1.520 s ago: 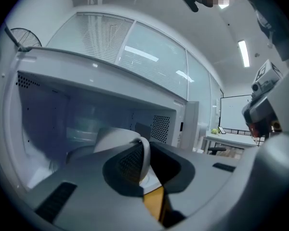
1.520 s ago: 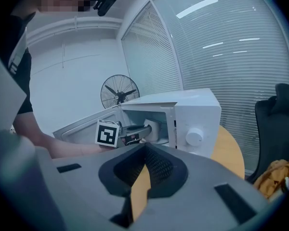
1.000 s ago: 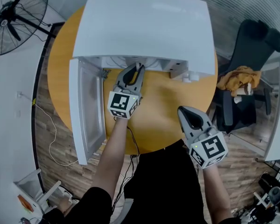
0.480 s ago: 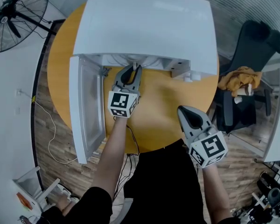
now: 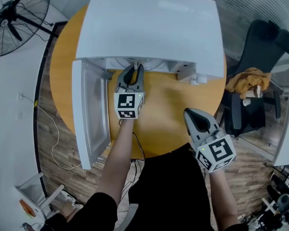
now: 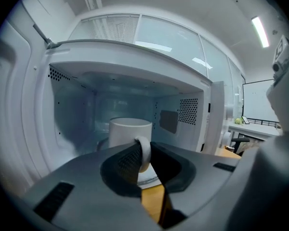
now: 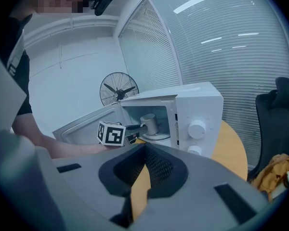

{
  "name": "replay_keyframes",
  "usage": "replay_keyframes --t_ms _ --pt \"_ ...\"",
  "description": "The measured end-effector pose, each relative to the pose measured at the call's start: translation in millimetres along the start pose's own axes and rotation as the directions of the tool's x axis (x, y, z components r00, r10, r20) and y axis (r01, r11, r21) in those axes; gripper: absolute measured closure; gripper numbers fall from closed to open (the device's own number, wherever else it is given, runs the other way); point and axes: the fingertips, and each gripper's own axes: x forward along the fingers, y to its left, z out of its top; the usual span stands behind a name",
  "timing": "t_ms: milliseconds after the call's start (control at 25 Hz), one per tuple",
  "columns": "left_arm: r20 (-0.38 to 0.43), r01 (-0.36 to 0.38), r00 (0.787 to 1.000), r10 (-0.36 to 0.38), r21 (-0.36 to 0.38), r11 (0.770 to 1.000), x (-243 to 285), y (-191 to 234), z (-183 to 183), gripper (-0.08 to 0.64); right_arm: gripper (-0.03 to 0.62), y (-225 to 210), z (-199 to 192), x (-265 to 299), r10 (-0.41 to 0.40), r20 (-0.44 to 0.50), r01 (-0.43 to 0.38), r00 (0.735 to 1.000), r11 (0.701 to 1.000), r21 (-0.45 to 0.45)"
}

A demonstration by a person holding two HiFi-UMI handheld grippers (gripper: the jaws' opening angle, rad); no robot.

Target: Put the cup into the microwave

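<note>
Wood-plank floor [image 5: 48,143] surrounds the round orange tabletop [image 5: 168,114], which carries the boxy white microwave [image 5: 149,28] with its door [image 5: 89,114] swung wide. Inside, the white ceramic cup [image 6: 127,131] is over the glass turntable [image 7: 159,136], its handle clamped in the left gripper [image 6: 143,153]. The right gripper [image 5: 193,113] hovers with jaws together, empty. Pulling back before letting go would likely drag or tip the cup.

I see a round orange wooden table [image 5: 168,124] at centre, a black pedestal fan [image 5: 12,13] at ten o'clock, and a black office chair [image 5: 262,42] at two o'clock with a mustard-yellow cloth [image 5: 245,81] heaped on it.
</note>
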Motion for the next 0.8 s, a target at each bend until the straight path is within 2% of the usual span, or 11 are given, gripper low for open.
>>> replay_keyframes --t_ms 120,480,560,800 --pt "0.009 0.042 0.999 -0.042 -0.012 0.999 -1 -2 1 0.52 0.583 0 -1 -1 -0.001 -0.003 0.001 1.0 1.0 0.005" --pt "0.067 0.131 0.989 -0.128 -0.045 0.99 -9 -5 3 0.448 0.583 0 1 5 0.006 -0.002 -0.006 1.0 1.0 0.008" --pt "0.07 0.128 0.99 -0.125 -0.043 0.991 -10 -2 2 0.443 0.583 1 0 6 0.009 -0.003 -0.009 1.0 1.0 0.009" --pt "0.063 0.056 0.997 -0.054 -0.027 0.998 -10 10 2 0.463 0.583 3 1 8 0.011 -0.002 -0.011 1.0 1.0 0.009"
